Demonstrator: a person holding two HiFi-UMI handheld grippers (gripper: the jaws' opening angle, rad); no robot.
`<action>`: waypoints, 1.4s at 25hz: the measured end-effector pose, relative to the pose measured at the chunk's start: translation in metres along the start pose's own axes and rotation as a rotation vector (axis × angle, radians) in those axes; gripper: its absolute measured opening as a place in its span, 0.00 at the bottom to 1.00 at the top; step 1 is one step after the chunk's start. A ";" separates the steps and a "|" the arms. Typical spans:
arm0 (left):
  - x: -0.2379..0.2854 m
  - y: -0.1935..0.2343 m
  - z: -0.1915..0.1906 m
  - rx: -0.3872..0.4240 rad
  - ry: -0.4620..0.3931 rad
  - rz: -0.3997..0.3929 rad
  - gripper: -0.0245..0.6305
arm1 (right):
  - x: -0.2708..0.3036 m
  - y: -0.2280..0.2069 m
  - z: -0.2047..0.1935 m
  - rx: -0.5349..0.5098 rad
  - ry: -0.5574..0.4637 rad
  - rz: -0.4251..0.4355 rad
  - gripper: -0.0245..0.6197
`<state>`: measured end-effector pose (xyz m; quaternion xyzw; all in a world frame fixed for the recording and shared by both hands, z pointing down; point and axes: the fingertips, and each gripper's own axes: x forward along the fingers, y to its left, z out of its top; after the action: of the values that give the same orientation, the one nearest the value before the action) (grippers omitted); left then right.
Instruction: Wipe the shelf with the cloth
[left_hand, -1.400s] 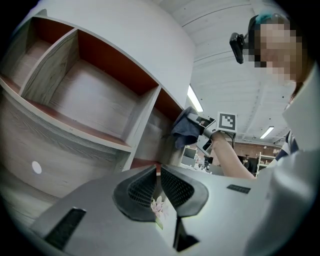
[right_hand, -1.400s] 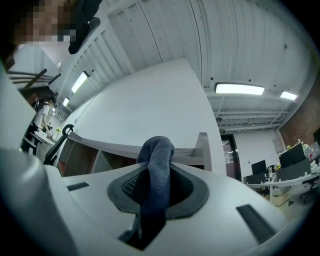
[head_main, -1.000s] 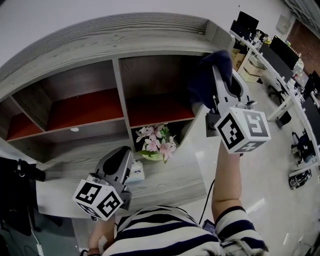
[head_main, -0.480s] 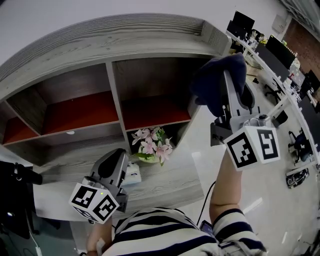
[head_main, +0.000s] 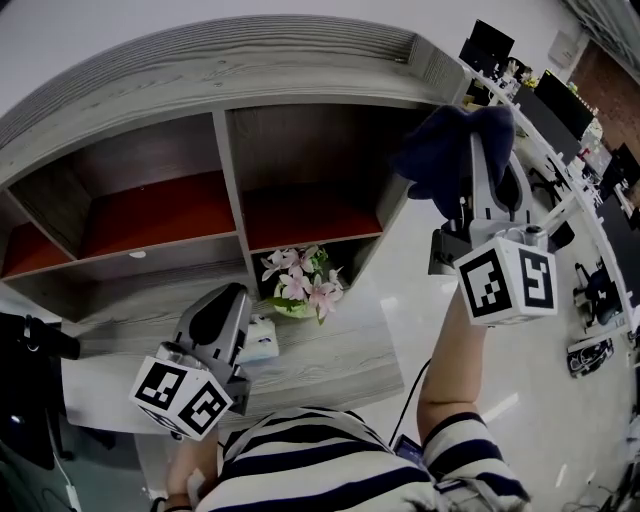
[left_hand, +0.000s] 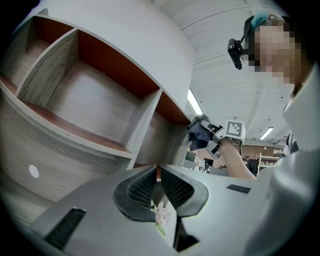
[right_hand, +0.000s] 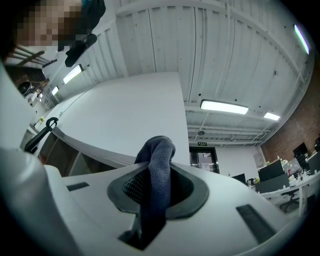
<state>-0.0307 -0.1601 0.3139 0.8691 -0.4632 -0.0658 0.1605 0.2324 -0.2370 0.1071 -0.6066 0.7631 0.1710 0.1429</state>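
The grey wooden shelf (head_main: 225, 150) with red-brown compartment floors curves across the head view. My right gripper (head_main: 468, 135) is raised by the shelf's upper right end, shut on a dark blue cloth (head_main: 445, 150) that bunches over its tips. In the right gripper view the cloth (right_hand: 157, 180) hangs between the jaws, with the shelf's pale top (right_hand: 125, 115) beyond. My left gripper (head_main: 215, 315) is low over the desk, shut and holding nothing. The left gripper view looks up into the shelf compartments (left_hand: 100, 100) past its closed tips (left_hand: 159, 174), and the cloth (left_hand: 199, 133) shows far off.
A pot of pink flowers (head_main: 300, 285) stands on the grey desk (head_main: 330, 365) under the shelf, with a small white box (head_main: 260, 340) beside it. Office desks with monitors (head_main: 560, 100) run along the right. A dark object (head_main: 25, 400) sits at the left edge.
My right gripper has carried the cloth up and to the right, out from the upper right compartment toward the shelf's end. The left gripper has drifted slightly down and left.
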 end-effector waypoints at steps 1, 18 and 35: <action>0.000 -0.001 0.000 0.000 0.000 -0.001 0.10 | 0.002 0.000 -0.006 -0.007 0.013 -0.004 0.16; -0.007 0.003 -0.007 -0.010 0.015 0.011 0.10 | -0.010 0.003 -0.080 0.022 0.143 -0.038 0.16; -0.006 0.004 -0.017 -0.031 0.035 0.012 0.10 | -0.047 0.003 -0.163 0.077 0.275 -0.075 0.16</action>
<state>-0.0326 -0.1535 0.3308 0.8646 -0.4646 -0.0567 0.1826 0.2384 -0.2660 0.2745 -0.6465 0.7583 0.0514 0.0666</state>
